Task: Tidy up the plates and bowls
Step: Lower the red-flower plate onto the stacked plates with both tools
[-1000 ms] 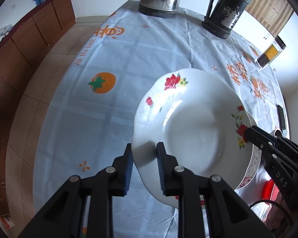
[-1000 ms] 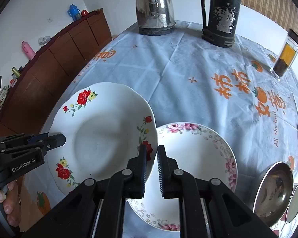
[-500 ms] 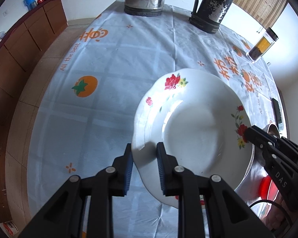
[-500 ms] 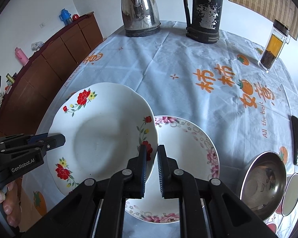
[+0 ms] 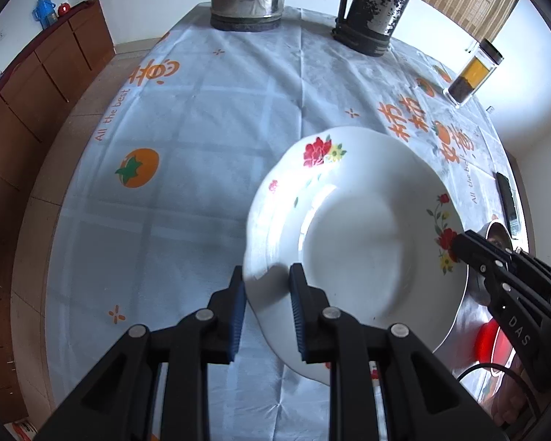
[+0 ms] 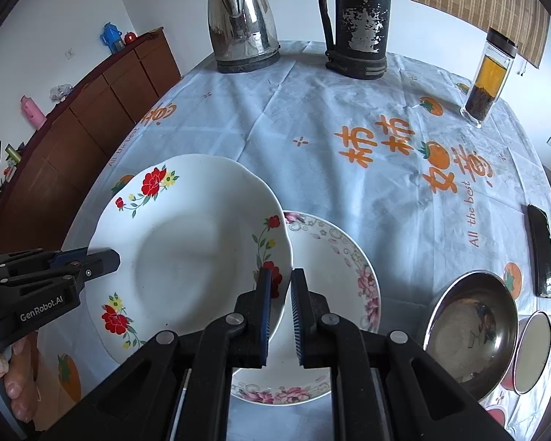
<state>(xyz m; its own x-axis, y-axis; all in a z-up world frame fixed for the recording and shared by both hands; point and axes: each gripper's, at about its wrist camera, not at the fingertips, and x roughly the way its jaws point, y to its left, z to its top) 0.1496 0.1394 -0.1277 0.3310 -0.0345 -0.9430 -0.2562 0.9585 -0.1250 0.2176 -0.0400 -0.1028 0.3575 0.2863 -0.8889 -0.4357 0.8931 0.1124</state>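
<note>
A white plate with red flowers [image 5: 352, 242] [image 6: 187, 250] is held in the air above the table by both grippers. My left gripper [image 5: 266, 286] is shut on its near rim and shows at the left in the right wrist view [image 6: 103, 261]. My right gripper [image 6: 280, 290] is shut on the opposite rim and shows at the right in the left wrist view [image 5: 463, 242]. A second plate with a pink floral border [image 6: 334, 268] lies on the table under and to the right of the held plate. A steel bowl [image 6: 474, 327] and a small white bowl [image 6: 532, 352] sit at the right.
A steel kettle [image 6: 242, 25], a dark thermos jug [image 6: 356, 22] and a glass jar [image 6: 490, 77] stand at the table's far side. A black phone [image 6: 540, 250] lies near the right edge. A wooden sideboard [image 6: 92, 110] runs along the left wall. A red object [image 5: 490, 338] lies beneath the plate.
Both grippers have moved with the flowered plate toward the near side of the table; the kettle and jug look farther off. The pink-bordered plate shows more from under it.
</note>
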